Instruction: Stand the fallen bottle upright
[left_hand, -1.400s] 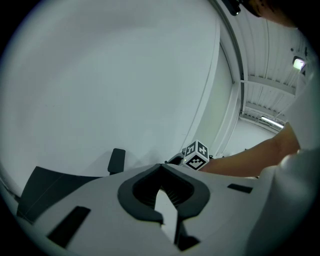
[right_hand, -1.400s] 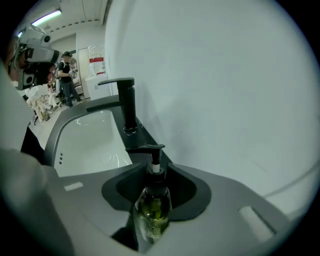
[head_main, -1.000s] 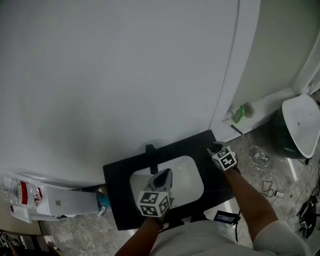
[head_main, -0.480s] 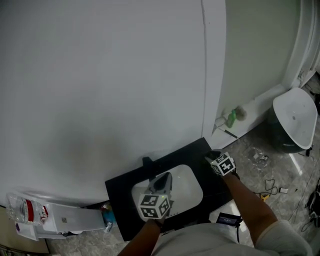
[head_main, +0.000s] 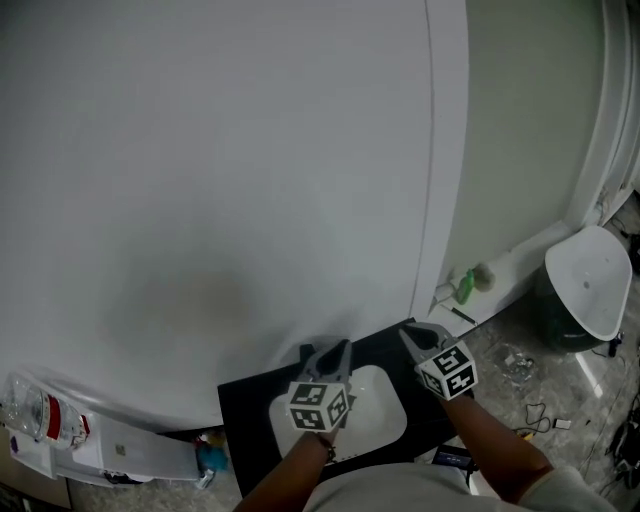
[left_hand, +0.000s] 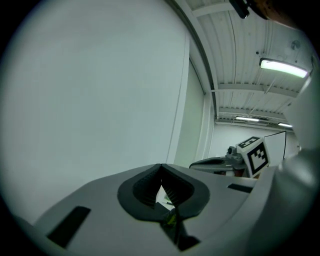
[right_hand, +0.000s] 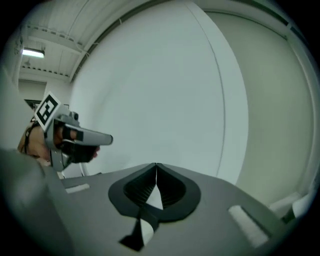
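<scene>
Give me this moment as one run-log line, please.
left gripper: shut, empty | right gripper: jaws just closed, empty | both over black rectangular table

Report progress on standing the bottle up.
Done: cannot confirm; no bottle shows on the black table. In hand: nothing; the left claw is shut empty, the right claw has just closed on nothing. Left: check the small green thing by the wall, too small to judge.
</scene>
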